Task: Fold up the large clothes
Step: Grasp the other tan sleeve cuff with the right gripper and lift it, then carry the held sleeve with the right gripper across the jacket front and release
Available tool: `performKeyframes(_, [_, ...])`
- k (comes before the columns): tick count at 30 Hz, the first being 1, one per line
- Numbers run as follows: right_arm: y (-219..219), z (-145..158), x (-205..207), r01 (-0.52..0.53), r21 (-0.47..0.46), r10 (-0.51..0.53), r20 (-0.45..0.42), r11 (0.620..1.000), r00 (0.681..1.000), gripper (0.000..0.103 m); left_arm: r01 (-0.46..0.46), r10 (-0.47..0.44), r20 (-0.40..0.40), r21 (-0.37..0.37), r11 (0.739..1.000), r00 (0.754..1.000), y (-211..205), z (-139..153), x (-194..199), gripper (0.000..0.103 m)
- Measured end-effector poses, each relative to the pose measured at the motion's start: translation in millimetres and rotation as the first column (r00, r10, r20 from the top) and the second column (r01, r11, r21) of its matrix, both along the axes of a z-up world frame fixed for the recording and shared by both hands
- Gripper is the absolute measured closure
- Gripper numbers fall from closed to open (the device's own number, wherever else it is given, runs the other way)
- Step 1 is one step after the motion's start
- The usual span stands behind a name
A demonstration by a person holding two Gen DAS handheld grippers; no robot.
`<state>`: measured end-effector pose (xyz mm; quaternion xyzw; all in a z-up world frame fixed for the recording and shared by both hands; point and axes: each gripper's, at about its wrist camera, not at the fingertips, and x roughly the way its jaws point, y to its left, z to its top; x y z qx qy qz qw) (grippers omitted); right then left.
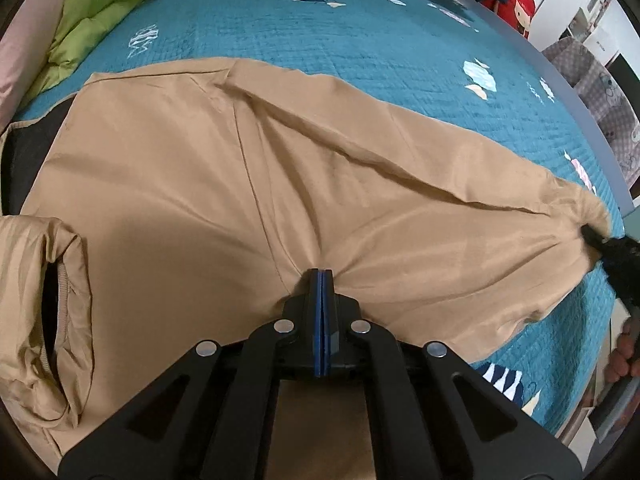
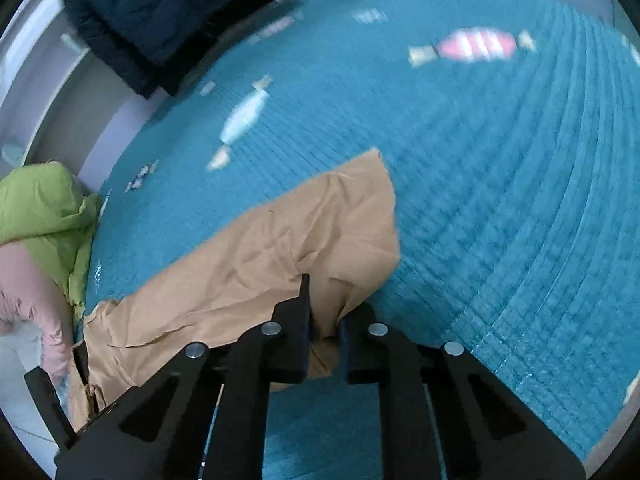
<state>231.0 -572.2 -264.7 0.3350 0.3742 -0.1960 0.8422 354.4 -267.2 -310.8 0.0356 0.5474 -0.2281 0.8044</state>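
The left gripper point(image 1: 321, 276) has its jaws pressed together, blue pads meeting, with a pinch of the tan jacket point(image 1: 224, 184) drawn into their tip; creases fan out from that spot. The right gripper point(image 2: 324, 312) has its jaws nearly together with a fold of the jacket's sleeve point(image 2: 320, 232) bunched in the narrow gap between them, clamped on the cloth; in the left wrist view the same gripper shows at the sleeve end point(image 1: 596, 236), a hand point(image 1: 626, 356) below it. The jacket lies spread flat on a teal quilt point(image 1: 360, 40) with fish shapes, one sleeve stretched out to the right, its other cuff point(image 1: 60, 312) folded in at the left. A green jacket point(image 1: 104, 12) and a pink one point(image 2: 28, 288) lie just beyond its left side, and a navy jacket point(image 2: 168, 12) sits at the far edge of the bed.
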Motion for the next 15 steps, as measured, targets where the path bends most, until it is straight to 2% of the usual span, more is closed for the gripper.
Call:
performKeyframes(5, [38.5,64.9,-1.5,-0.049,-0.082,0.060,0.137,0.995,0.989,0.093,0.004,-0.005,0.033,0.030,1.000,0.999,-3.5,-0.6,0.2,0.103])
performKeyframes(7, [62.7,92.1,-0.8,-0.096,-0.101,0.115,0.204,0.990,0.972,0.093,0.003,-0.005,0.040,0.044,0.999,0.999,-5.7,-0.4,2.6,0.103])
performKeyframes(11, [106.2,126.3,5.6,-0.182,-0.100,0.204,0.280,0.978,0.938,0.094,-0.015,0.014,0.013,0.020,1.000,1.000,-0.6,-2.3,9.4,0.102])
performKeyframes(15, [139.8,145.1,13.9,-0.257,-0.101,0.275,0.306,0.961,0.911,0.094,0.005,-0.007,0.031,0.053,0.999,1.000,-3.1,-2.1,9.2,0.101])
